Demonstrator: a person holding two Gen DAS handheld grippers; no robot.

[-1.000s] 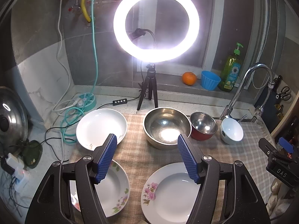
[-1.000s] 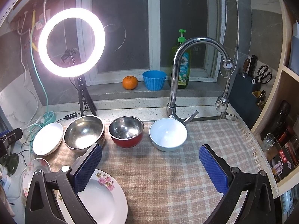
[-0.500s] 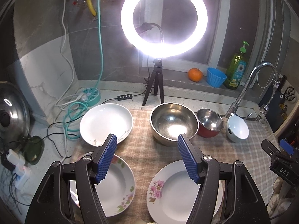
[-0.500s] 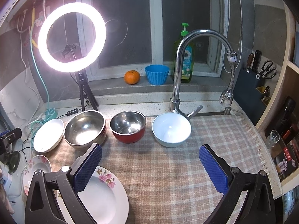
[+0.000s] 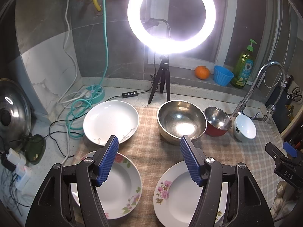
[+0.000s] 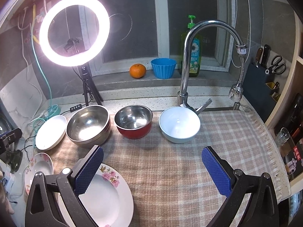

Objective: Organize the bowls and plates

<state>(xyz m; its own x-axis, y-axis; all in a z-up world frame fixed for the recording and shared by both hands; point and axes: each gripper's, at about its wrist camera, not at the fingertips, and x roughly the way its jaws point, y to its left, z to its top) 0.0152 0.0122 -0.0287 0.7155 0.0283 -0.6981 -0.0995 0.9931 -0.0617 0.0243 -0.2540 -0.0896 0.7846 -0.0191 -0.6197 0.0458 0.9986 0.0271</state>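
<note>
On a checked cloth stand a large steel bowl, a red steel-lined bowl and a white bowl in a row. A plain white plate lies to their left. Two floral plates lie nearer: one on the left, one beside it. My left gripper hovers open above the gap between the floral plates, holding nothing. My right gripper hangs open over bare cloth in front of the bowls.
A lit ring light on a tripod stands behind the dishes, with cables at the back left. A tap rises behind the white bowl. An orange, a blue cup and a soap bottle sit on the sill.
Both grippers have drawn back and risen slightly, so the dishes sit lower and farther in both views. Both stay open. No dish has moved.
</note>
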